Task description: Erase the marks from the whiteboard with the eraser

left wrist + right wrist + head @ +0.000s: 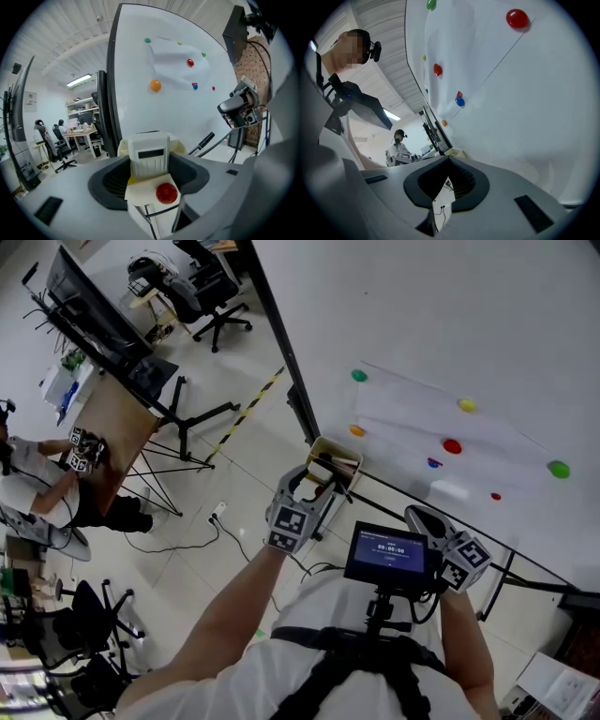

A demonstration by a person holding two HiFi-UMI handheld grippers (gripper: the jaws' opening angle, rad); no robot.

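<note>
The whiteboard stands at the right, with a paper sheet pinned on it by coloured magnets. A white eraser sits in the pale tray at the board's lower left edge. My left gripper is at that tray. In the left gripper view its jaws stand wide around the eraser, with a gap on each side. A red magnet lies on a white sheet just below the eraser. My right gripper hovers close to the board, its tips together and nothing held.
A black marker lies on the board's ledge. Left of the board are a desk with a monitor, stand legs, an office chair and a seated person. Cables and striped tape cross the floor.
</note>
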